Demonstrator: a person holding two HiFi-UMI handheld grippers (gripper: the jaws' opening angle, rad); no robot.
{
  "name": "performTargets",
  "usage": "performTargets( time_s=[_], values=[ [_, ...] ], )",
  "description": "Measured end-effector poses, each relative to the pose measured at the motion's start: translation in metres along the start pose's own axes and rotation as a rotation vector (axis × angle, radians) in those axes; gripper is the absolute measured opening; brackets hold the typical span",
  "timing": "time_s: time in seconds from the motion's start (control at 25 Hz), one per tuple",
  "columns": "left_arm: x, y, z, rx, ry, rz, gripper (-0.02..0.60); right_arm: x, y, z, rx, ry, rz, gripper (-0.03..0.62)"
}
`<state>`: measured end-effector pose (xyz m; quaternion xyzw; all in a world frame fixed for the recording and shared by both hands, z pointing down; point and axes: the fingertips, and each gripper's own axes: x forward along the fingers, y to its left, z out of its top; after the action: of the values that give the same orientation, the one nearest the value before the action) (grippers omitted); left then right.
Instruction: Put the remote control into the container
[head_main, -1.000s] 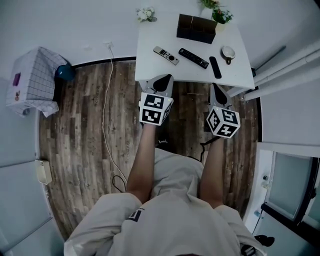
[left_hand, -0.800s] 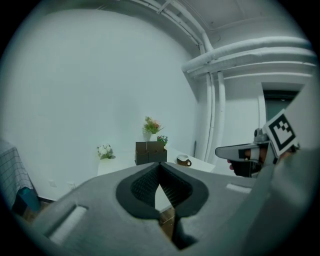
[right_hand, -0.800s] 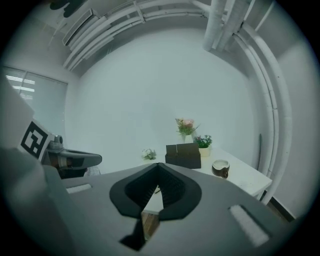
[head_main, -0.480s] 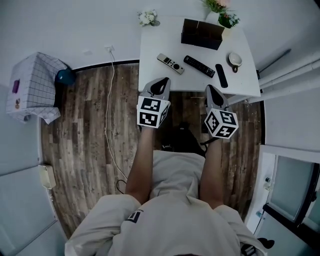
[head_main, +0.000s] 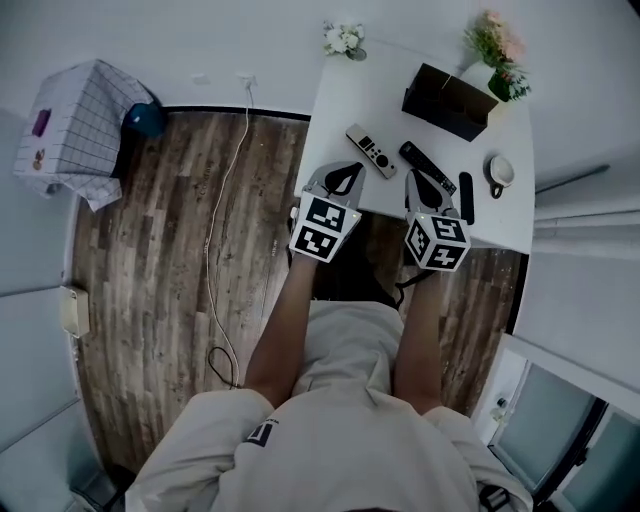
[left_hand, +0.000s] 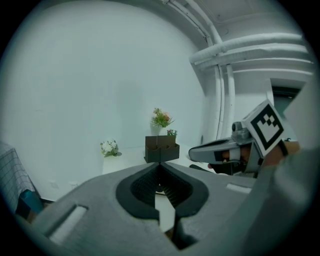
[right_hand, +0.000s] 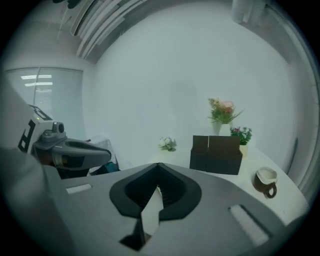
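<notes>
Head view, read from left to right: a checked cloth-covered box (head_main: 85, 130) is sitting on the wooden floor (head_main: 150, 280) at ten o'clock of the frame, with a blue object (head_main: 147, 118) just beside it and a white cable (head_main: 222, 215) trailing down the boards. The white table (head_main: 345, 100) is occupying the one o'clock sector, and white flowers (head_main: 343, 40) are standing at its far left corner. The left gripper (head_main: 348, 168) is pointing toward twelve o'clock over the table's near edge; its jaws are pressing together on nothing, as the left gripper view (left_hand: 160, 164) is confirming. The silver remote control (head_main: 370, 151) is lying flat at one o'clock from those jaws, near but apart. Next, the long black remote control (head_main: 428, 168) is lying slantwise, its near end passing behind the right gripper (head_main: 418, 178); whether they are touching cannot be told. The right gripper's jaws are likewise meeting with nothing between them (right_hand: 159, 165). The dark container (head_main: 447, 101) is standing upright at twelve o'clock from the black remote, well apart from all three remotes and showing ahead in both gripper views (left_hand: 161, 148) (right_hand: 216, 154). The short black remote control (head_main: 466, 197) is lying at four o'clock from the container, a cup (head_main: 499, 172) is standing just to its right, and pink flowers (head_main: 497, 45) are standing behind the container.
</notes>
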<state>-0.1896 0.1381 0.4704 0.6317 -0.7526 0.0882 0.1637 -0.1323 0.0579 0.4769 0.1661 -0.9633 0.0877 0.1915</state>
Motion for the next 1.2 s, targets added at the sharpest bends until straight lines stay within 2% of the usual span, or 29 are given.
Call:
performTargets(
  time_s=[0.08,0.2,0.28,0.36,0.48,0.6,0.68,0.84,0.96,1.08,1.2],
  values=[
    [0.010,0.012,0.000,-0.004,0.015,-0.003,0.003,0.025,0.005,-0.001,-0.019,0.060,0.048,0.002],
    [0.025,0.033,-0.001,-0.058,0.039,-0.002,0.003,0.061,0.012,-0.004,-0.018,0.145,0.126,0.002],
    [0.036,0.050,-0.004,-0.082,0.055,0.019,0.003,0.085,0.015,-0.012,-0.068,0.225,0.173,0.002],
    [0.046,0.064,-0.009,-0.105,0.078,0.031,0.003,0.107,0.014,-0.022,-0.118,0.309,0.191,0.002],
    [0.058,0.085,-0.018,-0.134,0.124,0.035,0.003,0.139,0.012,-0.030,-0.138,0.409,0.209,0.003],
    [0.067,0.111,-0.028,-0.182,0.141,0.070,0.003,0.169,0.007,-0.036,-0.247,0.486,0.203,0.005],
    [0.072,0.126,-0.032,-0.214,0.140,0.101,0.003,0.184,0.006,-0.047,-0.299,0.556,0.221,0.046],
    [0.080,0.149,-0.041,-0.276,0.152,0.151,0.003,0.207,0.009,-0.073,-0.345,0.689,0.270,0.146],
    [0.086,0.158,-0.049,-0.303,0.160,0.172,0.003,0.219,0.012,-0.091,-0.376,0.774,0.292,0.197],
    [0.088,0.163,-0.057,-0.322,0.174,0.190,0.003,0.227,0.017,-0.104,-0.426,0.850,0.307,0.229],
    [0.087,0.168,-0.061,-0.333,0.190,0.205,0.003,0.236,0.020,-0.108,-0.464,0.885,0.294,0.252]
  ],
)
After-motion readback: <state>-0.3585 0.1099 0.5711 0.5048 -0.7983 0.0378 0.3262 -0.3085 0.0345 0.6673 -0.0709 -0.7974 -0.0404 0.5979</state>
